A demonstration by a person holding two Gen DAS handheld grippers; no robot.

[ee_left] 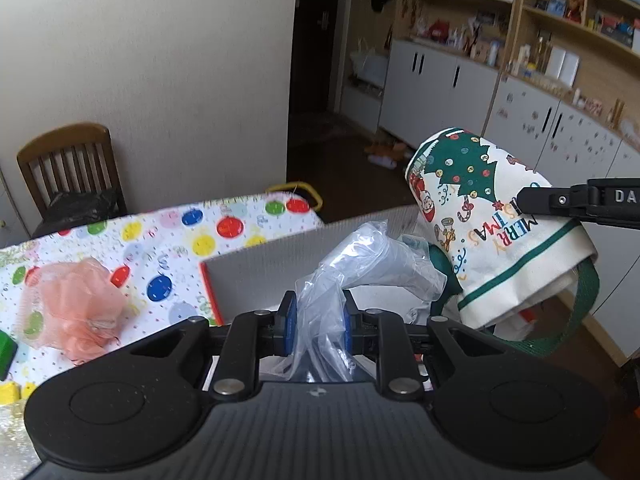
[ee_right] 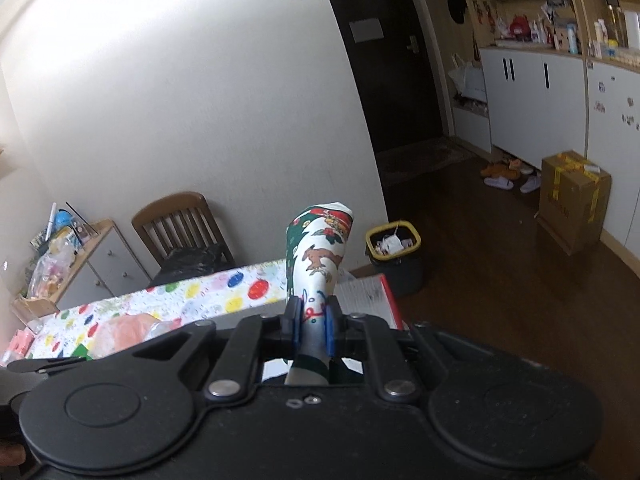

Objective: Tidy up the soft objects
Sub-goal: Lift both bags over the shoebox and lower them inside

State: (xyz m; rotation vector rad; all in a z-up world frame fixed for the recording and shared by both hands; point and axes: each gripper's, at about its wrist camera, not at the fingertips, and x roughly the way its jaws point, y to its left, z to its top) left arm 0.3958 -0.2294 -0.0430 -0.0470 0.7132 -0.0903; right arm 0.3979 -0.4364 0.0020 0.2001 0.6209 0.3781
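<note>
In the left wrist view my left gripper [ee_left: 318,316] is shut on a crumpled clear plastic bag [ee_left: 376,264], held over a white box with a red rim [ee_left: 256,268]. To its right hangs a cream Christmas tote bag [ee_left: 480,208] with green handles; a black finger [ee_left: 560,200] of my right gripper pinches its side. In the right wrist view my right gripper [ee_right: 312,322] is shut on that tote bag [ee_right: 320,248], which sticks up above the box [ee_right: 368,294]. A pink mesh puff [ee_left: 72,308] lies on the table to the left.
The table wears a cloth with coloured baubles [ee_left: 168,240]. A wooden chair [ee_right: 180,224] with a black bag stands behind it. On the floor to the right are a yellow-rimmed bin [ee_right: 394,248] and a cardboard box [ee_right: 572,196]. Green and yellow blocks [ee_left: 8,360] sit at the table's left.
</note>
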